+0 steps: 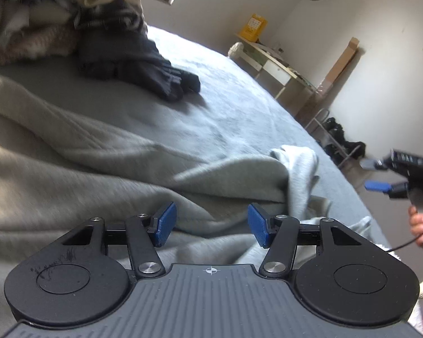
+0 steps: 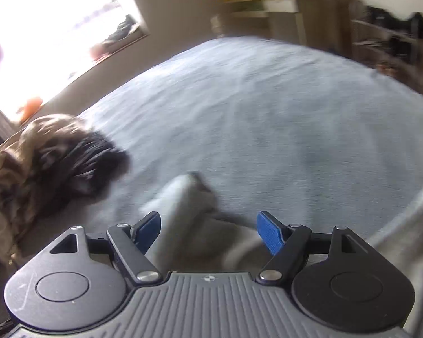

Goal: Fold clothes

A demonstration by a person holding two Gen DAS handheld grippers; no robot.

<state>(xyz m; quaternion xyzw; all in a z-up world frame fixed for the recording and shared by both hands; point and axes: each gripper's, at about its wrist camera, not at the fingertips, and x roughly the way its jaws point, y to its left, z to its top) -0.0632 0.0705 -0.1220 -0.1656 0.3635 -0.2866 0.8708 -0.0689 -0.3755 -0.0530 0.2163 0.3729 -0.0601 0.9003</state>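
Garment: a pale grey knit piece (image 1: 104, 174), spread and rumpled over the near part of the bed, directly under and ahead of the left tongs. Ridges and loose folds run across it; not flat anywhere in view.
Raised end: at the right of the garment a lighter strip, a sleeve or hem, I cannot tell which (image 1: 299, 166), stands bunched up and droops over itself.
Handling, judged: soft, limp, fairly thick fabric. Probably light enough for one pinch, but it will sag and drag rather than hold a shape. Not fragile, not slippery; the knit should grip well against the pads.
Where to take hold, judged: at an edge or corner, not mid-panel. The bunched end at the right is the readiest handle; a second pinch on the near edge would let the cloth be stretched flat before a fold.
Left tongs (image 1: 211, 225): jaws apart, nothing between them, hovering just above the cloth.
Right tongs (image 2: 208, 233): jaws wide apart. Blurred pale cloth shows in the gap, but the pads do not press on it. In the left view these tongs are off past the right edge of the bed, in a person's hand (image 1: 420, 219).
Bed (image 2: 268, 107): blue-grey cover, bare over its far half.
Other clothes: a dark garment (image 1: 143, 64) lies far left on the bed, well apart from the grey piece, against a mixed heap (image 1: 42, 22).
Room beyond: a small desk (image 1: 270, 59) at the far wall.
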